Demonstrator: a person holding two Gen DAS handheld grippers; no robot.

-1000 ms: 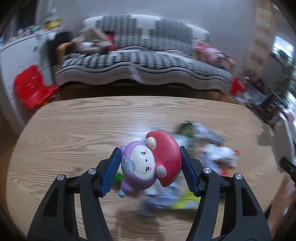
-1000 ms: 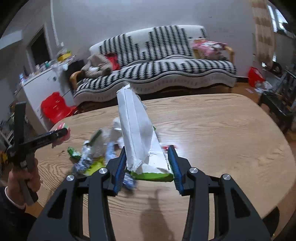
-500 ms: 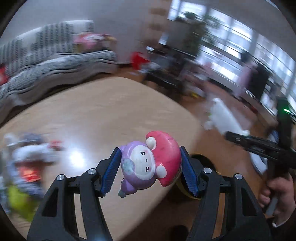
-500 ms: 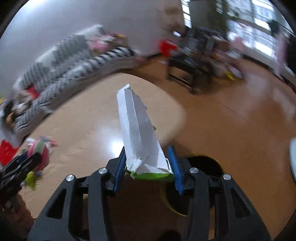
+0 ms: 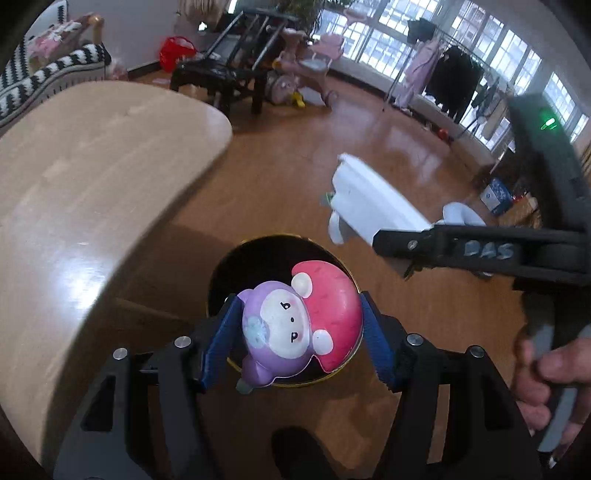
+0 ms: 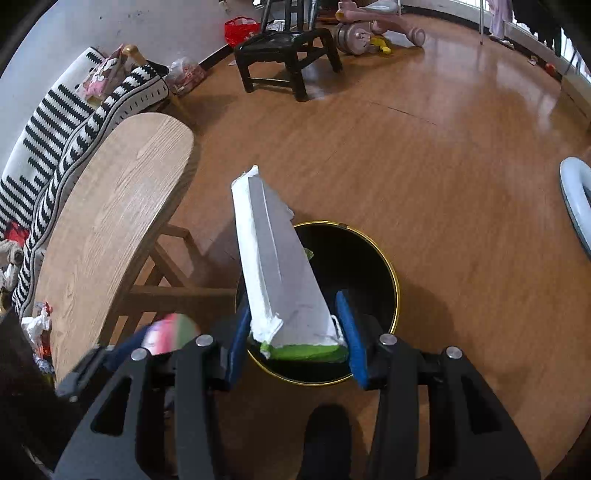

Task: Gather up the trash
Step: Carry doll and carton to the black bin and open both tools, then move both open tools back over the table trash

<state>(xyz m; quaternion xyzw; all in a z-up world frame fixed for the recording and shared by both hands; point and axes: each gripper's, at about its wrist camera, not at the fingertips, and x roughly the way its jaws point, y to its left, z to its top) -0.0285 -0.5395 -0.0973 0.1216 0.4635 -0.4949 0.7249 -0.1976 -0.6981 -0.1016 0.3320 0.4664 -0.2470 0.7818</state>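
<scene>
Black bin beside wooden table; fingers clamp toy and, seemingly, a carton

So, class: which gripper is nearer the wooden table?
Left. The left gripper hangs beside the wooden table; the right gripper is farther out, over the bin.

Home living room: striped sofa, toy tricycle, clothes rack.

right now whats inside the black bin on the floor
The bin shows only a dark interior wall below its gold rim. The white wrapper in the right gripper and the toy in the left gripper cover part of its opening, and the bottom is too dark to read.
</scene>
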